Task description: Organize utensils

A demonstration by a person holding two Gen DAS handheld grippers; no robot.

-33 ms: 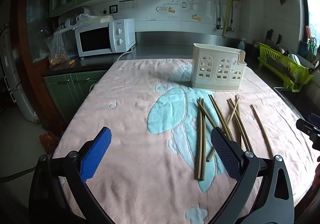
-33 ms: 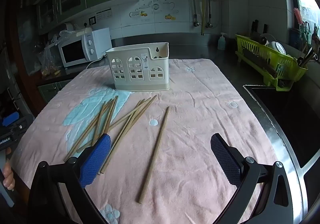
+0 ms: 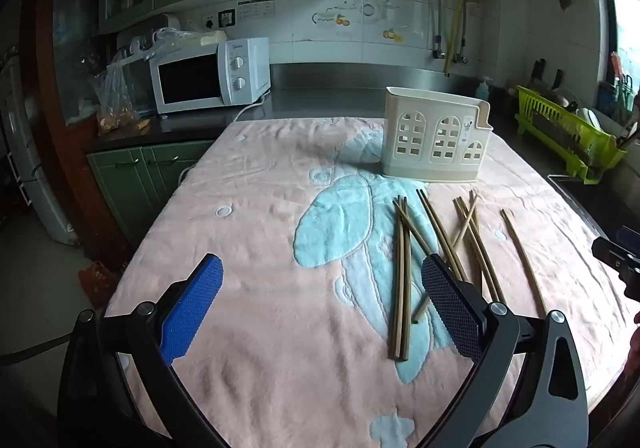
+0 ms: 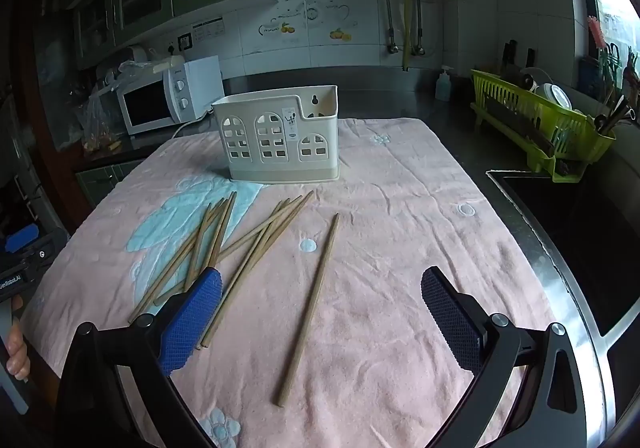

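Observation:
Several wooden chopsticks (image 3: 402, 276) lie scattered on a pink towel (image 3: 260, 248), in front of a cream utensil holder (image 3: 434, 141) with arched cut-outs. My left gripper (image 3: 322, 306) is open and empty above the towel, left of the chopsticks. In the right wrist view the chopsticks (image 4: 256, 244) lie in a loose pile, with one single chopstick (image 4: 310, 308) apart, running between my fingers. My right gripper (image 4: 322, 318) is open and empty above it. The holder (image 4: 280, 139) stands behind the pile.
A white microwave (image 3: 208, 77) stands on the counter at the back left. A green dish rack (image 4: 540, 123) stands at the right, beside a sink (image 4: 580, 232). The towel's right edge meets a steel rim (image 4: 532, 240). The other gripper shows at the right edge (image 3: 620, 260).

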